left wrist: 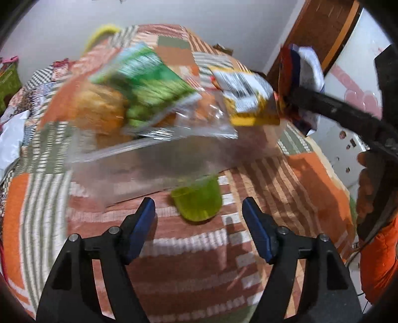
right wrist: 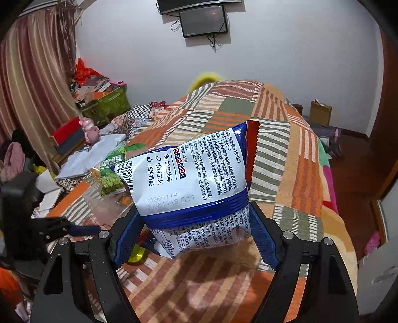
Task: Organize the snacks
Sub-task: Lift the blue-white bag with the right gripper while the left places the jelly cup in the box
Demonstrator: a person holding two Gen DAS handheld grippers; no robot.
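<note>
A bed (right wrist: 293, 174) under a patchwork cover of orange, green and brown stripes fills a white-walled room, with a dark screen (right wrist: 204, 21) mounted high on the far wall and striped curtains (right wrist: 32, 82) at the left beside heaped boxes and clothes. The right tongs (right wrist: 196, 233) grip a white-and-blue snack bag (right wrist: 189, 179) at its lower seam, both blue pads pressed against it, held above the near end of the bed. The left tongs (left wrist: 199, 213) stand open with nothing between the fingers, over a small green jelly cup (left wrist: 197, 201) lying on the cover. Only the left view shows a clear plastic box (left wrist: 149, 149), motion-blurred, holding a green packet (left wrist: 149, 82), golden snacks and a yellow packet (left wrist: 248, 99); an orange sleeve (left wrist: 380, 261) appears at its right edge. Only the right view shows the curtains, the screen and a wooden floor at far right.
</note>
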